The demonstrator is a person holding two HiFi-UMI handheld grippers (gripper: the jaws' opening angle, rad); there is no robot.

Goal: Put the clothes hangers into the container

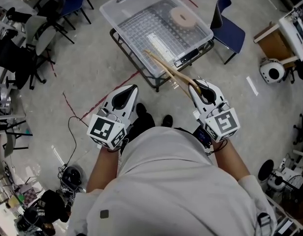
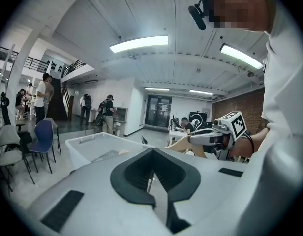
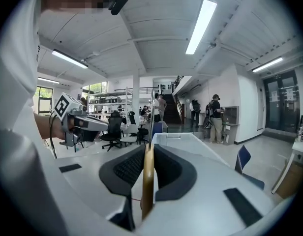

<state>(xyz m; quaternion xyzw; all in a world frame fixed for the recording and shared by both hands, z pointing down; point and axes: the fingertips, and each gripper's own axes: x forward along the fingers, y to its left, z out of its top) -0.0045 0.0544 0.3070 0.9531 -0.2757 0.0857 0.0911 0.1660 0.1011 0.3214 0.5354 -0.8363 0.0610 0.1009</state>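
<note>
A wooden clothes hanger sticks out up and left from my right gripper, which is shut on it; its far end reaches over the near rim of the clear plastic container. In the right gripper view the wood stands on edge between the dark pads. The container sits on a black metal stand and holds a round pinkish disc and a white strip. My left gripper is shut with nothing in it, left of the hanger and short of the container.
A blue chair stands right of the container, black office chairs at the left. Red tape lines cross the floor. Cables and gear lie at lower left, a white device at right. People stand far off.
</note>
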